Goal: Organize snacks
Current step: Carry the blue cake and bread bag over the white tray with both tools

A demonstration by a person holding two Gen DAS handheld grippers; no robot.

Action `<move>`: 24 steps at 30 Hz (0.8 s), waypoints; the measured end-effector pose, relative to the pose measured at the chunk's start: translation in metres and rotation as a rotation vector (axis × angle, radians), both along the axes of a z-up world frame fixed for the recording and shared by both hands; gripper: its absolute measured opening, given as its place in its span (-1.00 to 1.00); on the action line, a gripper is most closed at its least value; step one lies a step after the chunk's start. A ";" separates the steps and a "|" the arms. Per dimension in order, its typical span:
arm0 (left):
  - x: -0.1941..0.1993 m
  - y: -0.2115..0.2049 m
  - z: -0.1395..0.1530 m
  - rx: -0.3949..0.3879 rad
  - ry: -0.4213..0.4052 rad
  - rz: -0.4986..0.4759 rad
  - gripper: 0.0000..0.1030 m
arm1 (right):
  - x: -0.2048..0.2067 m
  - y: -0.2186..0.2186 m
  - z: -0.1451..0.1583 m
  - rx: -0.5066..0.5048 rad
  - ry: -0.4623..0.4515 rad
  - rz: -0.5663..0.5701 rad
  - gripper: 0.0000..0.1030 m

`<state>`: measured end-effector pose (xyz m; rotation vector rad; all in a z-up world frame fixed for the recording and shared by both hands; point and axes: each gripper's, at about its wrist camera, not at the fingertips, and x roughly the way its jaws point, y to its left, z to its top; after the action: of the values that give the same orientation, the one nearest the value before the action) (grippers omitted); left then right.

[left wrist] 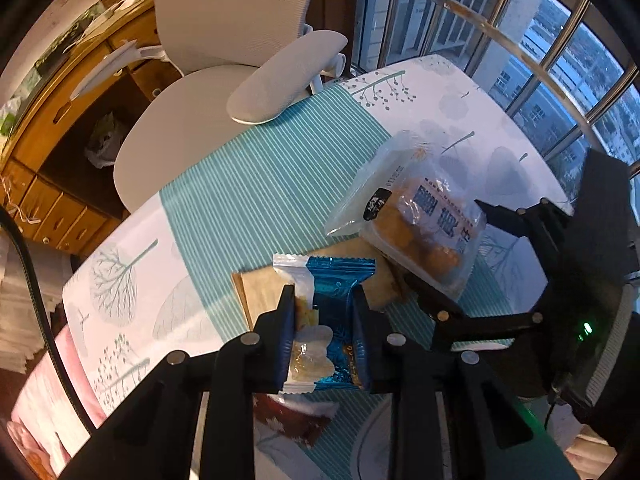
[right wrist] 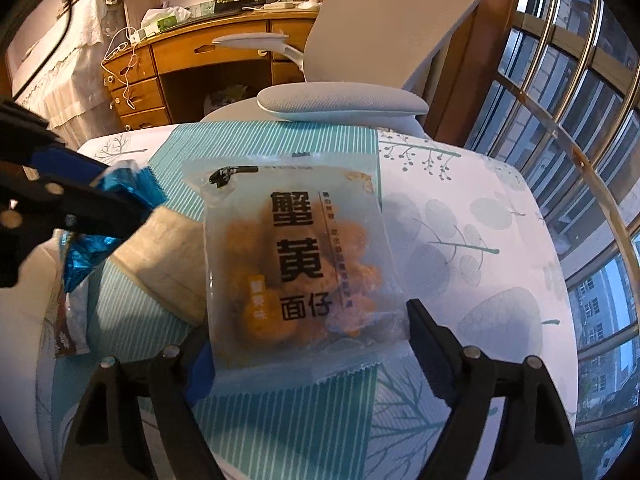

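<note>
My left gripper (left wrist: 322, 300) is shut on a blue foil snack packet (left wrist: 332, 312) and holds it above the table. In the right wrist view that gripper (right wrist: 80, 204) and the blue packet (right wrist: 120, 184) sit at the far left. A clear bag of orange snacks with black lettering (right wrist: 296, 256) lies partly on a tan packet (right wrist: 168, 256). My right gripper (right wrist: 306, 328) straddles the bag, one finger at each side edge. The bag looks flat and uncrumpled. From the left wrist view the clear bag (left wrist: 420, 216) sits between the right gripper (left wrist: 446, 242) fingers.
The table wears a teal-striped and tree-print cloth (left wrist: 240, 184). A red-brown packet (left wrist: 292, 416) lies under my left gripper. A white office chair (right wrist: 340, 104) stands at the far edge, with a wooden desk (right wrist: 192, 60) behind it. Barred windows (left wrist: 540, 40) run along the right.
</note>
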<state>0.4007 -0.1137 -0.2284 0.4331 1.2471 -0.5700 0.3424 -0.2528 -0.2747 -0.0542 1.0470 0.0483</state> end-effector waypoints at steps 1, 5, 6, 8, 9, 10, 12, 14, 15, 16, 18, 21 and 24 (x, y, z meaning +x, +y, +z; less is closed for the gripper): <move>-0.002 0.002 0.003 -0.002 0.003 0.007 -0.54 | -0.001 -0.001 0.001 0.008 0.012 -0.008 0.62; -0.013 0.011 0.015 -0.019 0.005 0.033 -0.54 | -0.006 -0.002 0.003 0.019 0.065 -0.041 0.61; -0.015 0.014 0.018 -0.028 0.008 0.040 -0.54 | -0.008 -0.003 0.003 0.029 0.083 -0.056 0.61; -0.020 0.019 0.024 -0.043 0.017 0.055 -0.54 | -0.013 -0.007 0.005 0.063 0.119 -0.087 0.61; -0.023 0.021 0.026 -0.046 0.018 0.061 -0.54 | -0.016 -0.008 0.006 0.078 0.135 -0.100 0.61; -0.026 0.024 0.029 -0.049 0.018 0.067 -0.54 | -0.019 -0.010 0.006 0.087 0.153 -0.110 0.61; -0.033 0.030 0.034 -0.054 0.019 0.075 -0.54 | -0.026 -0.012 0.009 0.096 0.190 -0.128 0.61; -0.040 0.036 0.040 -0.062 0.021 0.086 -0.54 | -0.034 -0.016 0.013 0.127 0.210 -0.146 0.61; -0.045 0.040 0.044 -0.068 0.022 0.093 -0.54 | -0.037 -0.017 0.015 0.140 0.218 -0.152 0.61; -0.048 0.044 0.046 -0.073 0.022 0.099 -0.54 | -0.042 -0.019 0.017 0.151 0.227 -0.157 0.61; -0.057 0.051 0.053 -0.094 0.024 0.114 -0.54 | -0.049 -0.020 0.021 0.166 0.241 -0.154 0.61; -0.072 0.064 0.061 -0.135 0.026 0.137 -0.54 | -0.061 -0.016 0.027 0.159 0.252 -0.132 0.61; -0.091 0.077 0.069 -0.169 0.030 0.161 -0.54 | -0.076 -0.010 0.036 0.174 0.263 -0.119 0.61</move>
<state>0.3093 -0.0369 -0.1599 0.1814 1.2386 -0.5408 0.2668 -0.2628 -0.2384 0.1770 1.3032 0.0392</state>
